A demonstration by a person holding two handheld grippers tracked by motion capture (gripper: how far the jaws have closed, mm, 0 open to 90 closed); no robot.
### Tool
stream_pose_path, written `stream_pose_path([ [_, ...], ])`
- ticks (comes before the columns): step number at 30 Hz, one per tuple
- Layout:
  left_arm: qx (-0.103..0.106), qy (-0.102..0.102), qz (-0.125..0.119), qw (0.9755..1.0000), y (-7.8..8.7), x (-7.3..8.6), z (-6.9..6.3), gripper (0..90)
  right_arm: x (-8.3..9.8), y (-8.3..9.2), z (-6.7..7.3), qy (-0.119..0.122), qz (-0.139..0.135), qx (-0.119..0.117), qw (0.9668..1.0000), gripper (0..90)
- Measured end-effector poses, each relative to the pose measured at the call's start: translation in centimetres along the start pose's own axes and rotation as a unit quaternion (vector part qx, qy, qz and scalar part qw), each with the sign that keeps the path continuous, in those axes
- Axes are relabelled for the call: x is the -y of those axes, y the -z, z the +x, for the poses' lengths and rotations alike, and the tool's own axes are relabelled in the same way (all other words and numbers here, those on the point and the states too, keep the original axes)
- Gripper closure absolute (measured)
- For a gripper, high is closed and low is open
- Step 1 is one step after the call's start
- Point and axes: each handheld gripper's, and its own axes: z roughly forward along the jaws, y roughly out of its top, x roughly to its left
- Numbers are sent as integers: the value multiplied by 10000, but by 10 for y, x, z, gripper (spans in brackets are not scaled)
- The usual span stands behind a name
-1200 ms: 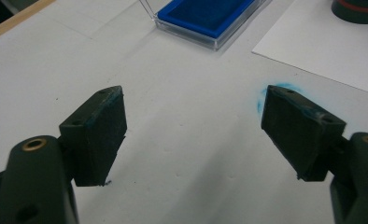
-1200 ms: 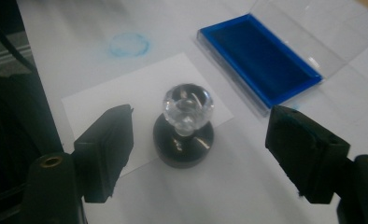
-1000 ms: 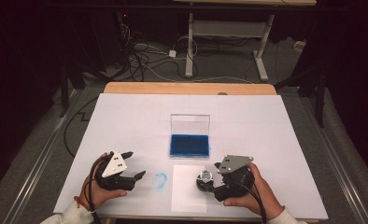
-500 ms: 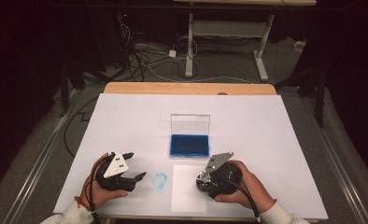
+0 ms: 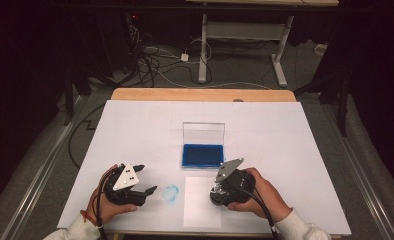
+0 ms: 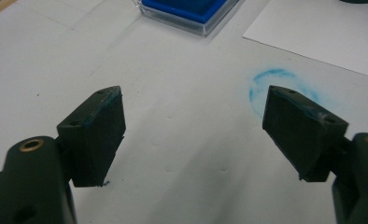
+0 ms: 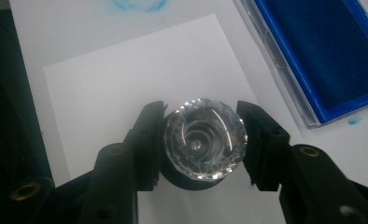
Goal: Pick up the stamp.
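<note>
Writing appears nowhere; right tool [image 7: 201, 144] clamps faceted stamp [image 7: 204, 139].

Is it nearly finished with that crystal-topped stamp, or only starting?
Early, I'd say. Done: the ink pad lies open. In hand: the right tool has just been closing its jaws, which now grip the stamp over the white sheet; the left tool is open. Left: inking and stamping, probably, as the sheet is blank.
</note>
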Motion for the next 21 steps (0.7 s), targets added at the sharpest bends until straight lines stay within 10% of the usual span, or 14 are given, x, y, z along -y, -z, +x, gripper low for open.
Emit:
stream_pose_path([
  [21, -33, -15, -3, 10000, 0, 0, 0, 208, -1, 9, -4, 164, -131, 100, 9997, 572],
])
